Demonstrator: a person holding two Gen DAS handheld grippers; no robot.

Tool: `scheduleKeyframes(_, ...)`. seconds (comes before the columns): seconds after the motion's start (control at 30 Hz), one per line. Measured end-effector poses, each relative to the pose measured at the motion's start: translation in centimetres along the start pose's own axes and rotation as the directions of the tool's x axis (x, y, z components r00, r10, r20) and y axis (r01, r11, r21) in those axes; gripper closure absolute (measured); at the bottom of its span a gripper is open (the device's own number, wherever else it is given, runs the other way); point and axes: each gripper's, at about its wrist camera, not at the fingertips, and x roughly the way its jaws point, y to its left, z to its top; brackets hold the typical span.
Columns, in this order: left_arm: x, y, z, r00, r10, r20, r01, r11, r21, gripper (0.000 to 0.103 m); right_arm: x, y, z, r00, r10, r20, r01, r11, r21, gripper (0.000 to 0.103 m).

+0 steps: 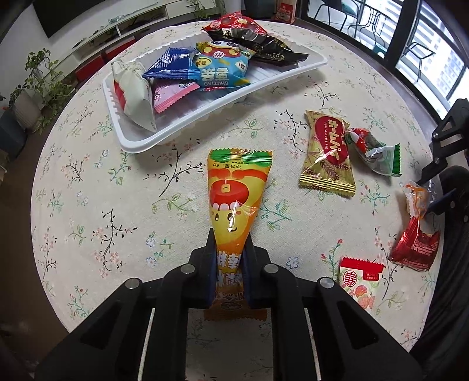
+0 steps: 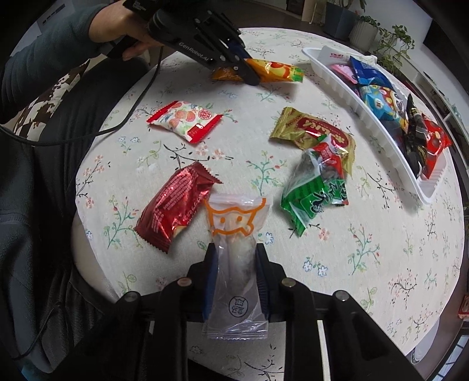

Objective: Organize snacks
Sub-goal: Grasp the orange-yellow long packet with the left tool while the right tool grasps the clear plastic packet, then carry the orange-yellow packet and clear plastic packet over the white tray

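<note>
A round table under a pale floral tablecloth [image 1: 88, 181] fills both views, with windows at 2 o'clock in the left wrist view. The left gripper [image 1: 229, 255] is clenched on an orange-yellow snack packet [image 1: 234, 187] that juts out toward 12 o'clock between its jaws; in the right wrist view that same gripper sits at 11 o'clock with the packet sticking out to its right. A white tray [image 1: 140, 143] lies at 12 o'clock in the left wrist view and holds a white-and-red packet [image 1: 132, 93], a pink packet [image 1: 173, 93], a dark blue packet [image 1: 170, 63], a light blue packet [image 1: 222, 67], a black packet [image 1: 272, 48] and a red packet [image 1: 234, 23]. The right gripper [image 2: 234, 258] grips a clear packet with an orange face print [image 2: 234, 234], which points toward 12 o'clock. Loose on the cloth in the right wrist view are a dark red foil packet [image 2: 173, 208] at 9 o'clock of it, touching its corner, a white strawberry-print packet [image 2: 184, 120] at 11 o'clock, a gold packet with a red label [image 2: 296, 129] at 1 o'clock, and a green-and-clear packet [image 2: 313, 190] overlapping the gold one's near end.
</note>
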Motion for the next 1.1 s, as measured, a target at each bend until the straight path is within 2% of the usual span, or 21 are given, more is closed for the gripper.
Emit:
scheduleKeyframes(0.27, -0.5, 1.0, -0.7, 0.999, -0.028, 0.027, 0.029, 0.998, -0.049, 0.092, -1.2, -1.0, -1.4, 0.997, 0.0, 0.071, -0.004, 0.998, 0.061, 0.077)
scheduleKeyframes(0.5, -1.9, 2.2, -1.0, 0.992, -0.093, 0.08, 0.102, 0.988, -0.12, 0.092, -2.2, -1.7, -2.8, 0.992, -0.01, 0.122, -0.005, 0.992, 0.122, 0.077)
scheduleKeyframes(0.63, -3.1, 2.7, -1.0, 0.983, -0.137, 0.119, 0.155, 0.975, -0.156, 0.092, -3.1, -2.9, -3.4, 0.985, -0.019, 0.173, -0.014, 0.982, 0.187, 0.077)
scheduleKeyframes(0.87, -5.3, 4.0, 0.1, 0.952, -0.212, 0.22, 0.261, 0.939, -0.225, 0.092, -4.9, -5.1, -3.9, 0.964, -0.064, 0.256, -0.019, 0.95, 0.311, 0.077)
scheduleKeyframes(1.1, -7.3, 6.0, 3.6, 0.925, -0.222, 0.309, 0.309, 0.913, -0.268, 0.092, -7.7, -8.0, -2.3, 0.923, -0.135, 0.36, -0.049, 0.888, 0.458, 0.077)
